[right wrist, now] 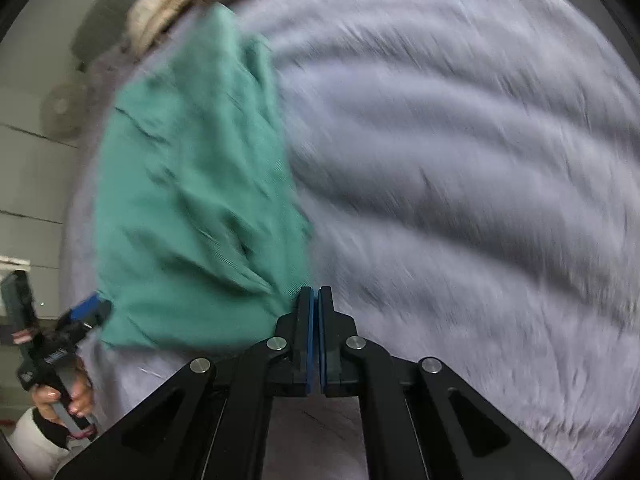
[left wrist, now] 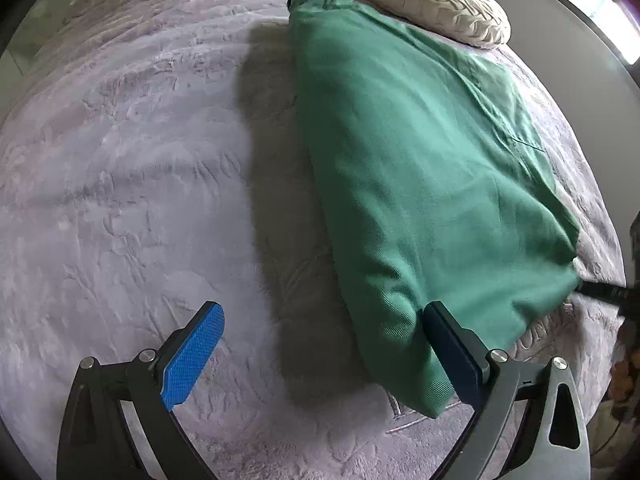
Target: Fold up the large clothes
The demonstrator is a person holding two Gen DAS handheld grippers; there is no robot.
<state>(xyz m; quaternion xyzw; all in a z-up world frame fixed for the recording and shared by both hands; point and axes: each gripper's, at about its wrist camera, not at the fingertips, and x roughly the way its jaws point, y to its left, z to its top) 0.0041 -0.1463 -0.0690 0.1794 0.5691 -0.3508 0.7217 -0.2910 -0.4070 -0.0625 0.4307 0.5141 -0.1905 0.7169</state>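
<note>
Right hand-held gripper (right wrist: 314, 294): jaws pressed together, blue pads face to face; a corner of the green garment (right wrist: 192, 200) runs up to the tips, and the fabric fans out from that point, so it appears pinched there, though blur hides the exact bite.
Right hand-held gripper pose: tilted steeply down over the bed (right wrist: 460, 160); its own view is smeared with motion.
Left hand-held gripper (left wrist: 320, 340): jaws wide apart, gripping nothing between the pads.
Left fingers: the right-side finger (left wrist: 452, 352) touches the near corner of the green garment (left wrist: 420, 168), which drapes over its outer face; the left-side finger with the bright blue pad (left wrist: 192, 356) stands clear above the bare bedcover.
Left hand-held gripper pose: pointed steeply down at the bed (left wrist: 120, 160).
Left hand (right wrist: 60, 400): seen from the right wrist camera at the lower left, fingers wrapped round the gripper's handle, a pale sleeve (right wrist: 36, 436) with a dark cuff below it.
Green garment: lying along the bed, folded to a long narrow shape, near end lifted slightly between the two grippers, far end reaching toward the pillow.
Cream pillow (left wrist: 432, 0): round, pleated, at the far edge of the bed, just beside the garment's far end.
Bedcover: pale lilac plush with an embossed pattern.
</note>
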